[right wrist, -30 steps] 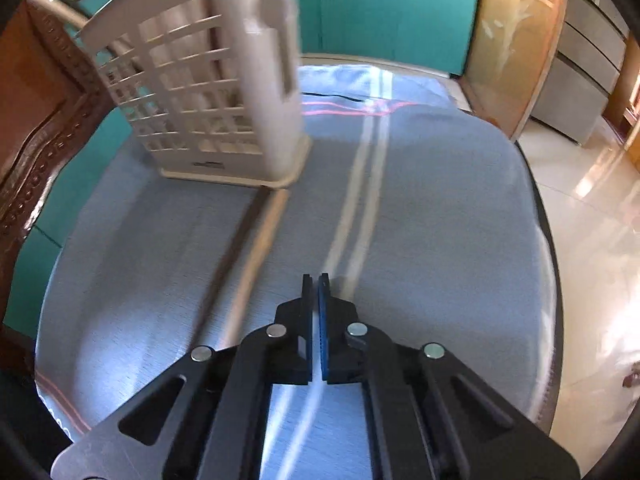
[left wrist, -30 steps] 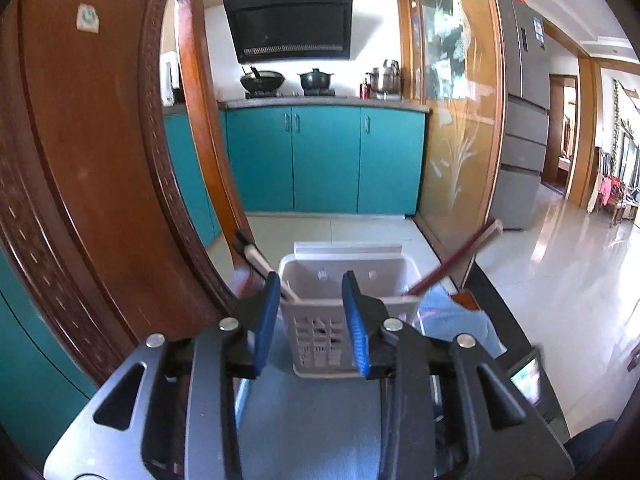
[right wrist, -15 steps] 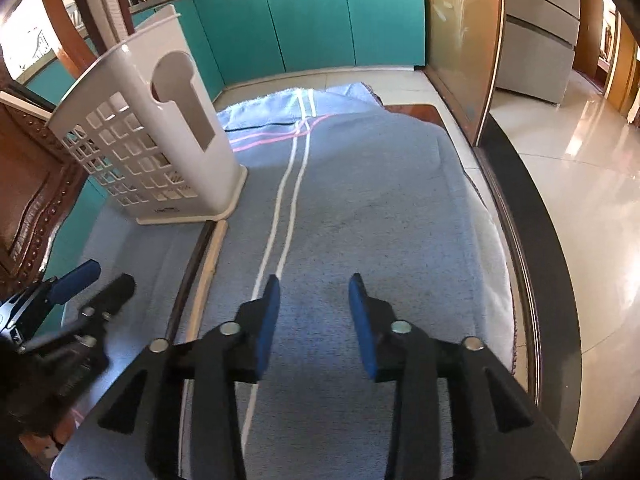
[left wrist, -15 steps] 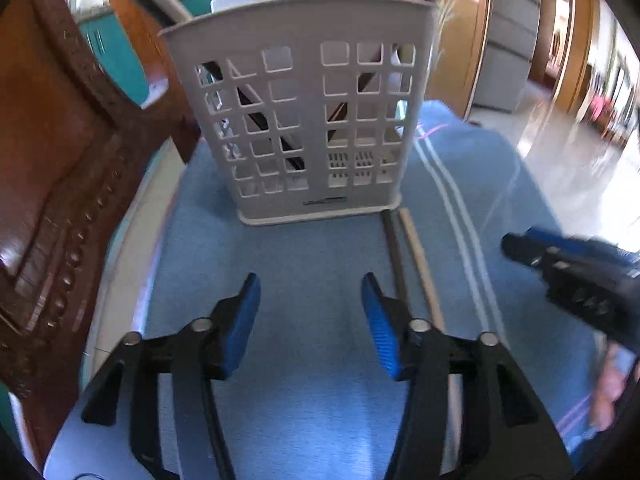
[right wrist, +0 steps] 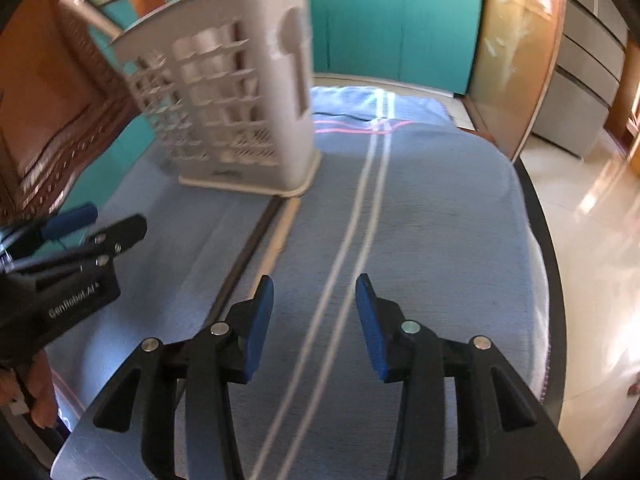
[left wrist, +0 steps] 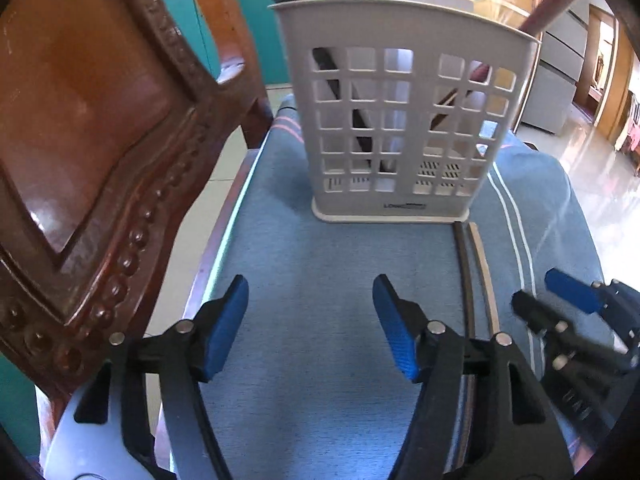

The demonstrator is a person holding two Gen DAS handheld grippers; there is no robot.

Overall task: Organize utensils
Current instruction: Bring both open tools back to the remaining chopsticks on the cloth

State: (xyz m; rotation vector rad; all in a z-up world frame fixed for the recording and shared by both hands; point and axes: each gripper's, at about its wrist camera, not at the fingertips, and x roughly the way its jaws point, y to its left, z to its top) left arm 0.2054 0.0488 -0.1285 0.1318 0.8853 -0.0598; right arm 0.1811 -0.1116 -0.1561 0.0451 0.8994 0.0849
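The two chopsticks (left wrist: 476,276), one dark and one pale, lie side by side on the blue towel (left wrist: 320,280), their far tips touching the base of the white slotted utensil holder (left wrist: 400,120) at about its 5 o'clock corner, and they run back toward me past the right of my left hand-held gripper (left wrist: 310,320). From my right wrist view the same pair (right wrist: 264,240) stretches from the holder (right wrist: 240,112) down toward 7 o'clock, just left of my right hand-held gripper (right wrist: 315,320). The holder stands upright on the towel at 12 o'clock from my left hand and already has a dark-handled utensil and a reddish one leaning inside. Both of my hand-held grippers are spread wide and hold nothing. I judge the step in hand is picking up these chopsticks, and my right hand is nearest. To do it well I should swing the right fingers toward 10 o'clock, straddle both sticks across their width near the middle, and press down into the towel before closing so neither stick rolls out. Taking them together risks one slipping; a level, centred pinch should keep them parallel. Then I lift, tip them upright and lower them into an open compartment. A carved wooden chair (left wrist: 100,160) stands at 9 o'clock beside the table.
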